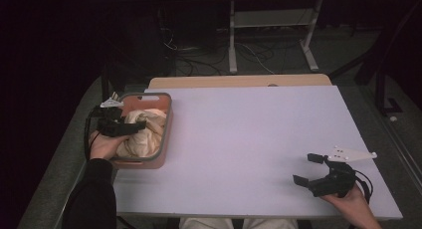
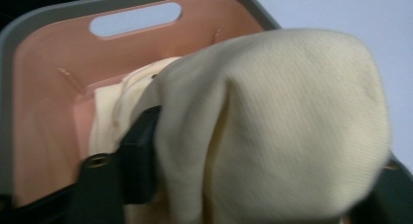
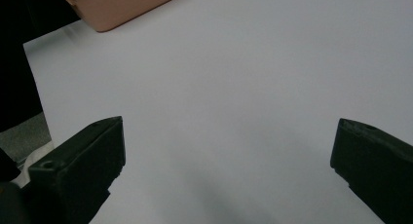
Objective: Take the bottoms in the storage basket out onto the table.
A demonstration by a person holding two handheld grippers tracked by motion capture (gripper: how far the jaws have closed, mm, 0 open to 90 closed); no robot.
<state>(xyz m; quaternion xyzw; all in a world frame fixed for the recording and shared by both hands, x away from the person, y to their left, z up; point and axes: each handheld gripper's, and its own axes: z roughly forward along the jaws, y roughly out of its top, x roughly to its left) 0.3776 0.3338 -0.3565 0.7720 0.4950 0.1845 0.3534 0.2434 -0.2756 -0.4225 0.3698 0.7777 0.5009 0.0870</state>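
Grab step: left claw (image 2: 243,185) clamped on cream cloth (image 2: 272,126) inside pink basket (image 1: 168,120). Right claw (image 1: 311,170) wide open, idle over worktop (image 1: 249,129). Next: lift cloth clear of rim.

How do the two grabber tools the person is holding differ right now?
The left gripper reaches into the pink basket with cream cloth bunched between its jaws; the right gripper has nothing between its jaws. The left gripper's jaws are closed in on the cloth; the right gripper's stand wide apart. The left sits at the table's left edge, the right over bare white table near the front right corner. Both are black and hand-held.
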